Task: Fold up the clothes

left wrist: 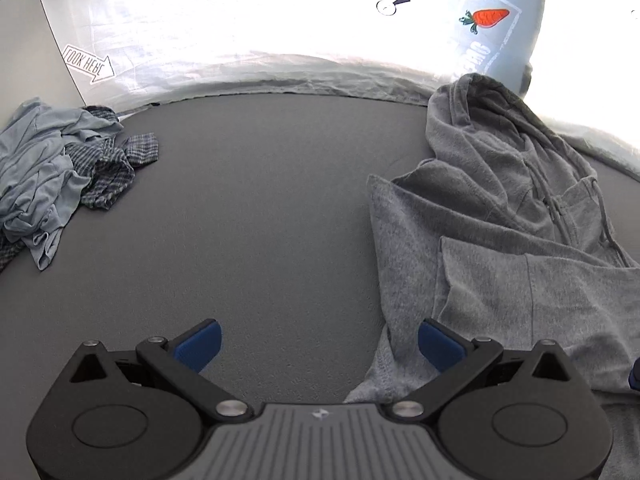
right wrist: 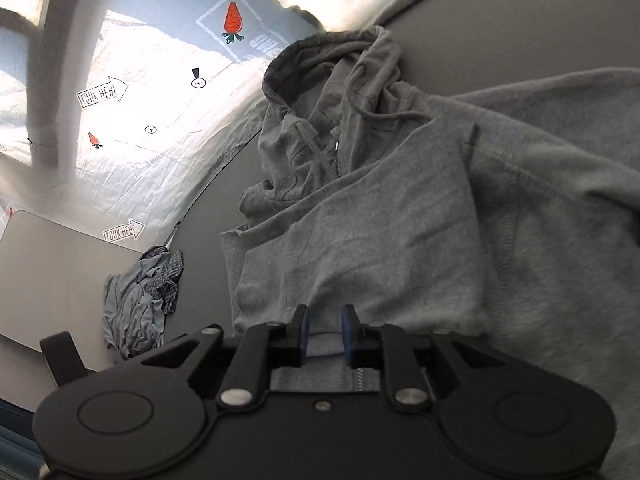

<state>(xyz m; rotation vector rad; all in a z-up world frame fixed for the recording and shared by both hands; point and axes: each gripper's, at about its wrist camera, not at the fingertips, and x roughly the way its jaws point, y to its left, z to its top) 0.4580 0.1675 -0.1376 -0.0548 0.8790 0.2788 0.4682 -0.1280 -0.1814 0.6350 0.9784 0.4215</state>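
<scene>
Table: a dark grey table (left wrist: 260,208) carries everything; a white printed sheet (left wrist: 240,32) with carrot pictures and "LOOK HERE" arrows lies past its far edge.
Hoodie: a grey zip hoodie (left wrist: 500,220) lies crumpled on the right part of the table, hood toward the far edge, drawstrings loose over the chest, one panel folded across the front.
Hoodie zip: the zip pull (right wrist: 338,146) shows just below the hood in the right wrist view.
Pile: a heap of light blue cloth (left wrist: 40,172) mixed with a dark checked garment (left wrist: 116,168) sits at the far left of the table, well apart from the hoodie.
Left gripper: the left gripper (left wrist: 318,344) hangs above the bare table just left of the hoodie's near hem; its blue-padded fingers (left wrist: 200,344) are spread wide and released, with nothing between them, and whether the right-hand finger touches the hoodie's edge I cannot tell.
Right gripper: the right gripper (right wrist: 324,334) is over the near edge of the hoodie, its fingers (right wrist: 349,336) narrowly apart with a strip of the grey fabric and its zip tape lying between them; whether the pads actually press the cloth I cannot tell.
Board: a pale flat board (right wrist: 60,280) lies to the left of the pile in the right wrist view.
</scene>
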